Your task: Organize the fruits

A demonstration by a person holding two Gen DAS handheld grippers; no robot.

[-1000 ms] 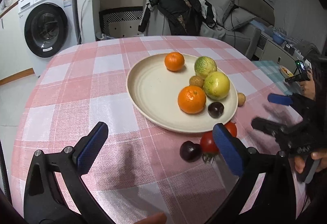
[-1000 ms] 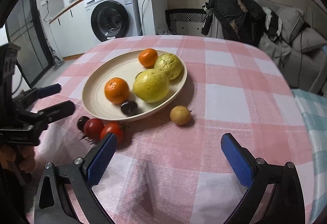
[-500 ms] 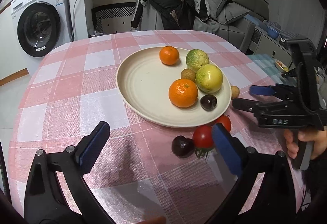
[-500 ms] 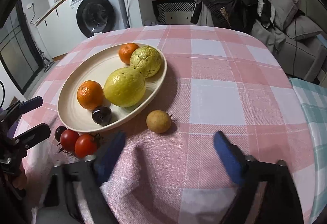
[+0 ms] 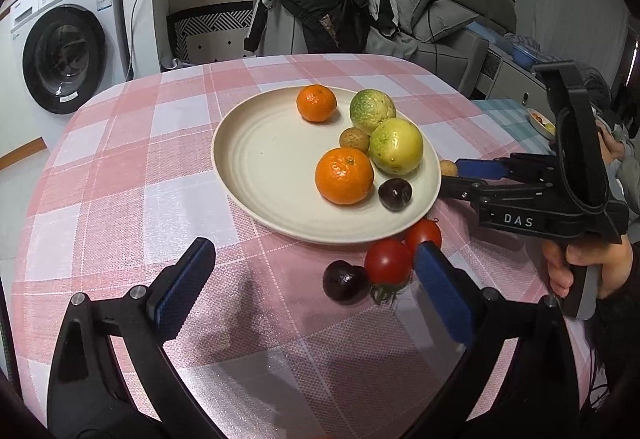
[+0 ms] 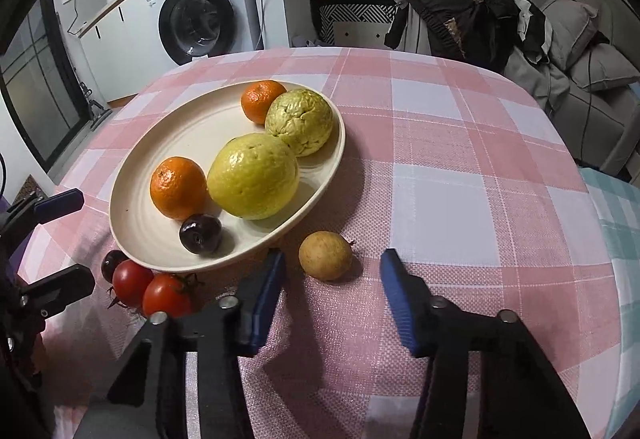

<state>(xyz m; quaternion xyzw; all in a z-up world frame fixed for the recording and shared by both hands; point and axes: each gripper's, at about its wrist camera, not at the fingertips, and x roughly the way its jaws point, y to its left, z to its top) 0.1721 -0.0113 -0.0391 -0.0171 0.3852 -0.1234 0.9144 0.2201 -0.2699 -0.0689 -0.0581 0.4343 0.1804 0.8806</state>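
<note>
Left wrist view
Left gripper [image 5: 312,271]: we see our black gripper with blue pads spread wide and holding nothing, low over the near edge of the worktop [image 5: 120,179] with its pink-and-white checked cloth.
Plate: the round cream plate [image 5: 256,159] sits mid-worktop, carrying two oranges [image 5: 344,175], a bumpy green-yellow fruit [image 5: 372,110], a smooth yellow-green fruit [image 5: 396,146], a small brown fruit [image 5: 354,139] and a dark purple plum [image 5: 395,193].
Loose fruit: two red tomatoes [image 5: 387,262] and a second dark plum [image 5: 345,281] lie on the cloth just beside the plate's near rim, close to our right-hand finger [image 5: 440,295].
Right gripper [image 5: 450,177]: it reaches in from the worktop's right edge, fingers apart either side of a small tan round fruit [image 5: 448,167].

Right wrist view
Right gripper [image 6: 332,279]: our fingers stand apart, empty, with the tan fruit [image 6: 325,255] lying on the cloth between the tips, touching neither.
Plate: the cream plate [image 6: 160,167] lies left of centre; the tan fruit is just off its near right rim.
Tomatoes [image 6: 168,295]: just beside the plate's near left rim, next to the dark plum [image 6: 110,263].
Left gripper [image 6: 56,243]: at the worktop's left edge, fingers parted.
</note>
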